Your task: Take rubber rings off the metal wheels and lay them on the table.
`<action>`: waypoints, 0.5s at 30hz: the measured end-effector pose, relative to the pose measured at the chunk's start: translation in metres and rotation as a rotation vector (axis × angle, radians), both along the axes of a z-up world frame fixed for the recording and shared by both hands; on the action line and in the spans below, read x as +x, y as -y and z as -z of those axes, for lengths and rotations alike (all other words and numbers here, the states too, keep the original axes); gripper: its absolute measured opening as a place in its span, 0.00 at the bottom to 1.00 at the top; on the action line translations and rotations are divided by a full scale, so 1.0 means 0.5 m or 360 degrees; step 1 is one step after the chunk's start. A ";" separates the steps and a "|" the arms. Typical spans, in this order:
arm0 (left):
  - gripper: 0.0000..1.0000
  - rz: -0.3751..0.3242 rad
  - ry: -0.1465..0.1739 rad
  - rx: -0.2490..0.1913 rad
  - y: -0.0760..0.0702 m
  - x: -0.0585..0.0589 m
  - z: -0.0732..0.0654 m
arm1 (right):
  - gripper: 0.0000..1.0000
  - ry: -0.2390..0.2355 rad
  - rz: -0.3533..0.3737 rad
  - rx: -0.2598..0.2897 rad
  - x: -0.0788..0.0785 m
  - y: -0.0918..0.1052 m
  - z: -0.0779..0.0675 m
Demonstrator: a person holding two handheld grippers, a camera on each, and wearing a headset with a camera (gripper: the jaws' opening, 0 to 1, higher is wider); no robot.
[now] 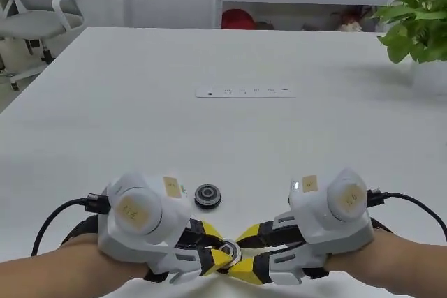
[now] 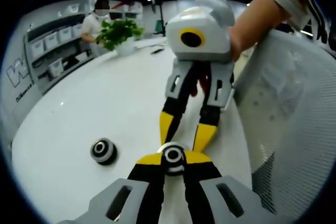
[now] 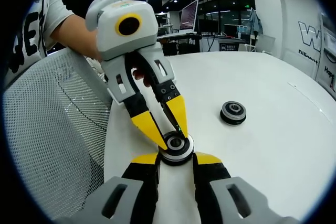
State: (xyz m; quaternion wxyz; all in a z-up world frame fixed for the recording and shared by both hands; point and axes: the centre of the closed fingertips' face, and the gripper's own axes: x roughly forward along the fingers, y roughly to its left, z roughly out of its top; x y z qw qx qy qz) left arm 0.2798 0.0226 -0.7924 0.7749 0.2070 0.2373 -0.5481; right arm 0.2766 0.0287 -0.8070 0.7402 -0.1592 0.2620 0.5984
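My left tongs [image 2: 173,159] and right tongs [image 3: 176,159] are both narrowed onto one small metal wheel [image 1: 228,249] at the near edge of the bench [image 1: 209,130]. The wheel looks hard and slick. Its rubber ring [image 3: 176,157] should be soft and stretchy, so I'd pinch that. A second wheel [image 1: 207,196] lies just beyond.

Wheel [image 2: 172,156] clamped by left gripper [image 2: 173,159], touched from above by right gripper [image 2: 182,139], second wheel [image 2: 104,150] laid on bench [image 2: 105,98]
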 end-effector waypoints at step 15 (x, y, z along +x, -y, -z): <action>0.14 -0.0003 0.0000 0.0003 -0.001 -0.001 0.000 | 0.14 -0.0005 -0.0002 -0.0026 -0.002 0.014 0.001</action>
